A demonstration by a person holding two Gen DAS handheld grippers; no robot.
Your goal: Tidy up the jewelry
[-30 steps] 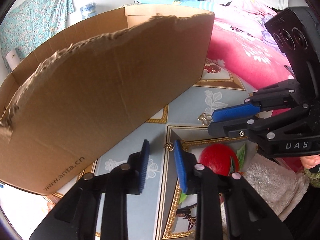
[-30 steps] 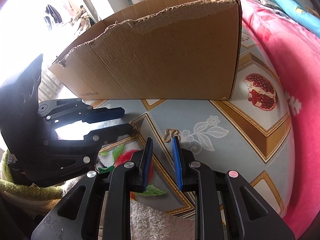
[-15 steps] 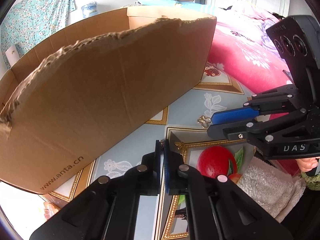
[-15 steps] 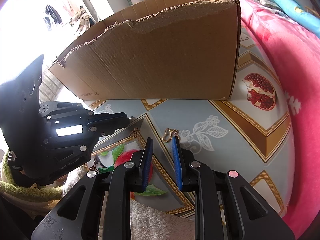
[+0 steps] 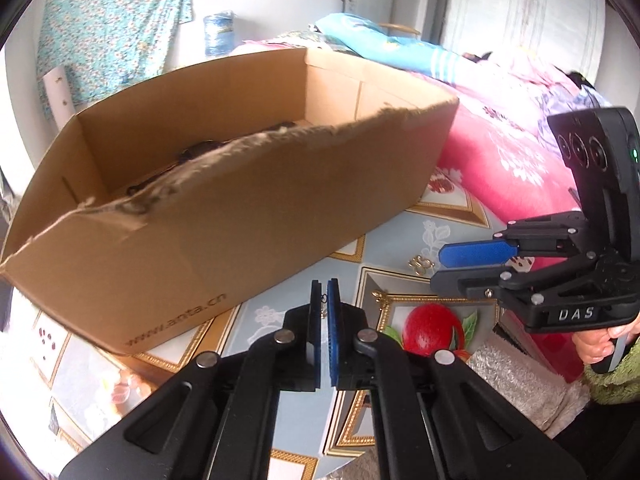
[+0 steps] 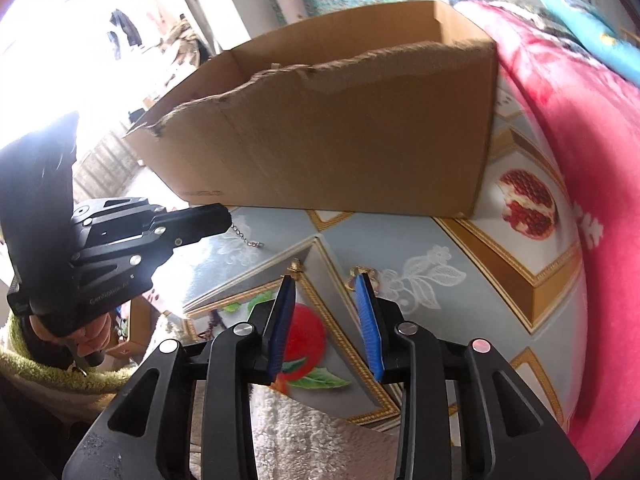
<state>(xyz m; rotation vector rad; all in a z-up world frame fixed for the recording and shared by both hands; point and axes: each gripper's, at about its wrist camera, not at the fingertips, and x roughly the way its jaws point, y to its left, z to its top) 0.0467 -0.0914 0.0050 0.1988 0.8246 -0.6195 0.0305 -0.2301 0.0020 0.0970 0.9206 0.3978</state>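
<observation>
chain | pinched in left tool | dangling beside box

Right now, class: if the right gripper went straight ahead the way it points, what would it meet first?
Probably the small gold jewelry piece on the table, just past the right gripper's open fingertips. Beyond it stands the cardboard box. Depth is hard to judge through the fisheye, so it might pass just above the piece.

A table covered in a fruit-patterned cloth carries a torn cardboard box ahead of the right gripper, a small gold trinket (its kind unclear) by that gripper's fingertips, and a white towel beneath it.
</observation>
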